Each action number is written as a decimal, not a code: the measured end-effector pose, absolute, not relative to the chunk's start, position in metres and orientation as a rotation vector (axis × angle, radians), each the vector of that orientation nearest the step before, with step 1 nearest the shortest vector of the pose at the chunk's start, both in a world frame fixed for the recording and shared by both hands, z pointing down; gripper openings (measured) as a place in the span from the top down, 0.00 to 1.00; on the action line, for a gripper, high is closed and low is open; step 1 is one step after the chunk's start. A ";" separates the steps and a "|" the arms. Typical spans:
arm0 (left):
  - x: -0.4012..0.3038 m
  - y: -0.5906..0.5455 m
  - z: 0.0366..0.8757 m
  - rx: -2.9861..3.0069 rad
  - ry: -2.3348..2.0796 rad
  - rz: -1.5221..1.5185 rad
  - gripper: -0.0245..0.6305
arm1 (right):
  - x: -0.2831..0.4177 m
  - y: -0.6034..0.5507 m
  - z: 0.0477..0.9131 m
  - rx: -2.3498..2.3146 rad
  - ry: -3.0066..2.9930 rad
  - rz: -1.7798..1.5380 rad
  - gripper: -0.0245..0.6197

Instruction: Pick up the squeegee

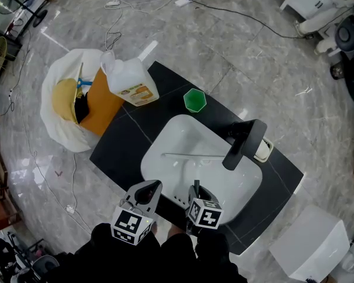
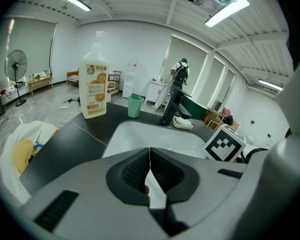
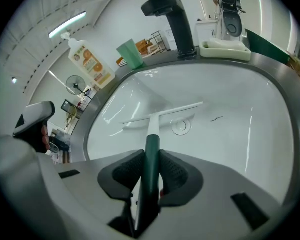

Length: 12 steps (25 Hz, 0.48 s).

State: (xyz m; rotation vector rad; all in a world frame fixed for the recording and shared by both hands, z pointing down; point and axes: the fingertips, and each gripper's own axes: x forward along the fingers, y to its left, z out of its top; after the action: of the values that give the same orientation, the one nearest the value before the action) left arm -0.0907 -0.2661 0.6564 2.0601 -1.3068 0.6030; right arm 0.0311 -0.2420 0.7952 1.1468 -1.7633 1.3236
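Right gripper (image 3: 151,159) clamps the squeegee (image 3: 156,115) handle. Left gripper (image 2: 149,165) jaws meet, empty. Bottle (image 2: 95,91) label text is illegible.

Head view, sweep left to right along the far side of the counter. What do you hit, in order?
white bag → white jug → green cup → black tap
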 end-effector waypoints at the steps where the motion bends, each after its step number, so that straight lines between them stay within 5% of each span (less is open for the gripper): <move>1: -0.092 -0.265 0.653 2.064 -1.311 0.598 0.93 | 0.030 -0.242 0.792 1.149 -1.771 1.316 0.79; 12: -0.105 -0.235 0.599 2.133 -1.370 0.537 0.93 | 0.022 -0.231 0.733 1.198 -1.860 1.217 0.79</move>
State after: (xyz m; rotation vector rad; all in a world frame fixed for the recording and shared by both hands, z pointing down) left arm -0.1053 -0.2348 0.5992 2.1325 -1.3705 0.5368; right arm 0.0222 -0.2305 0.7335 1.1984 -1.8602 1.2166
